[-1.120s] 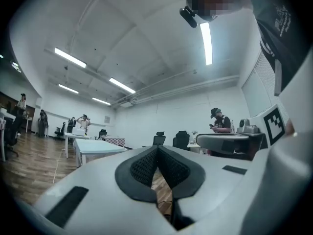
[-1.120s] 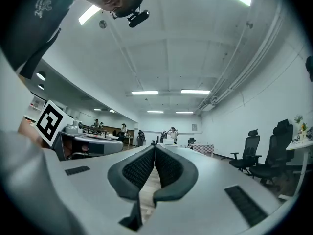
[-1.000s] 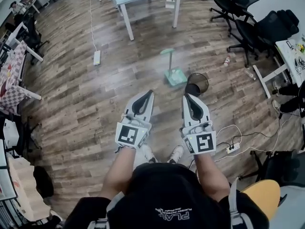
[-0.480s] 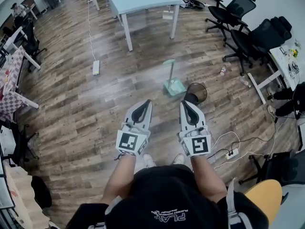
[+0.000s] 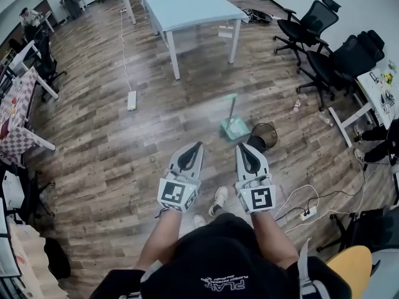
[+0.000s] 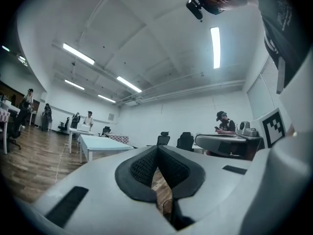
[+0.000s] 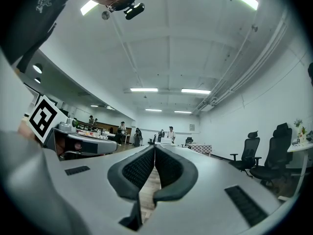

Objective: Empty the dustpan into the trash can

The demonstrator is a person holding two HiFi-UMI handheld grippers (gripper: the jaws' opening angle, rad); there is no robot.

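Both your tools are closed with nothing in them. The pads of your left gripper (image 5: 198,146) meet at the tips, and so do those of your right gripper (image 5: 240,146). You hold the two side by side, a little apart, above the wood floor (image 5: 112,148).

The green dustpan (image 5: 235,128) stands on the floor ahead of your right gripper, its handle upright. The black mesh trash can (image 5: 264,135) sits just beside it on the right. Between your tools and the pair, the boards are bare.

To your left the floor is open as far as a white power strip (image 5: 131,99), whose cord runs away up the room. Beyond the dustpan the near legs of the pale blue table (image 5: 190,8) close in the space. On the right, black office chairs (image 5: 310,23) and the foot of a white desk (image 5: 346,104) mark the edge, and a bottle (image 5: 297,104) lies between them and the can. A second power strip (image 5: 305,213) with loose cable lies low on your right, near your feet.

Only the head view shows the dustpan and the can. The gripper views look level across the room. The left one shows ceiling lights, the table from the side, and a seated person in a cap (image 6: 225,124). The right one shows several people standing far off (image 7: 170,131) and two chairs along the right wall.
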